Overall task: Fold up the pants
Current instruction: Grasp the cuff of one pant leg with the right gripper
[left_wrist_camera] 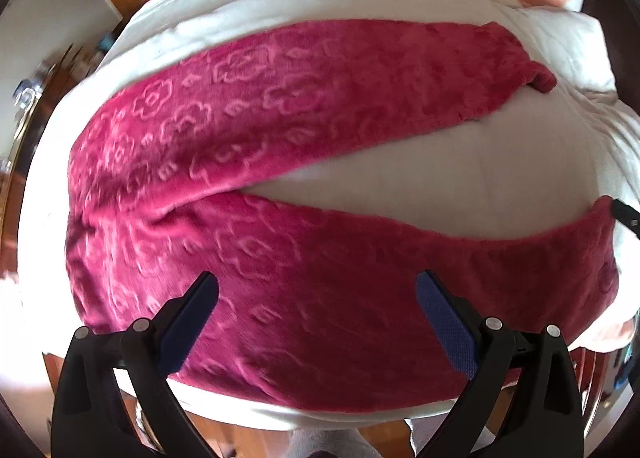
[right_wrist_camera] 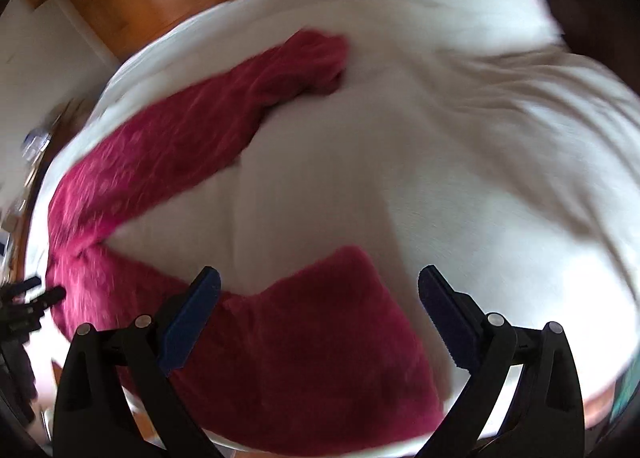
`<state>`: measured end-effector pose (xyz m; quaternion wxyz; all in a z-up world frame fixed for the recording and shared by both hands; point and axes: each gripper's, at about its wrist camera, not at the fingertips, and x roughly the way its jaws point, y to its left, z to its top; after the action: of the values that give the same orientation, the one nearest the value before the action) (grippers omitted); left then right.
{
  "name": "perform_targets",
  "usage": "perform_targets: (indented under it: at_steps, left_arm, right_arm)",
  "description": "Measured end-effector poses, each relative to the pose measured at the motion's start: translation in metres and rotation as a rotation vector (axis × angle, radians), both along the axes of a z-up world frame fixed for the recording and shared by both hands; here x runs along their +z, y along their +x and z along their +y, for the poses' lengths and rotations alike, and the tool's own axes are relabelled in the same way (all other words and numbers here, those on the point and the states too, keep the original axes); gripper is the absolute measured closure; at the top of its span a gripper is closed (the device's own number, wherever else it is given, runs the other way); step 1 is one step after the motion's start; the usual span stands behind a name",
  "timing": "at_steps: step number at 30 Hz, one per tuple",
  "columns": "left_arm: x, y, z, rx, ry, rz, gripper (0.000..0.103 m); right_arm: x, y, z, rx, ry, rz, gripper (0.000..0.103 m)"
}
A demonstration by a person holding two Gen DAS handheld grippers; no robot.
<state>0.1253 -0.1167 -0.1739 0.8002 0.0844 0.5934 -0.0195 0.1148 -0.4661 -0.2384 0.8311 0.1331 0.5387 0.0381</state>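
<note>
Pants lie flat on the bed, waist at left, the two legs splayed in a V toward the right, so that one can be laid over the other; near leg runs along the near edge, far leg ends in a rumpled cuff. Left gripper, jaws spread, hovers above the near leg by the waist; right gripper, also spread and empty, hangs over that leg's cuff end, apparently ready to lift it.
</note>
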Motion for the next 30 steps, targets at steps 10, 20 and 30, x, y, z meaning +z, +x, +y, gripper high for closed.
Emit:
perform_targets:
  at_steps: [10,20,30]
  left_arm:
    - [-0.006,-0.019,-0.057,0.035,0.064,0.026,0.005]
    - [-0.006,-0.014,-0.095,-0.004,0.083,0.009,0.005]
    - [-0.009,-0.025,-0.134,-0.107,0.085,0.013,0.005]
  right_arm:
    - [-0.022,0.000,-0.035,0.077,0.153,0.064,0.084]
    - [0.041,-0.019,-0.063,-0.029,0.158,-0.083,0.090]
    - [0.016,-0.011,-0.091,-0.098,0.129,-0.086,0.047]
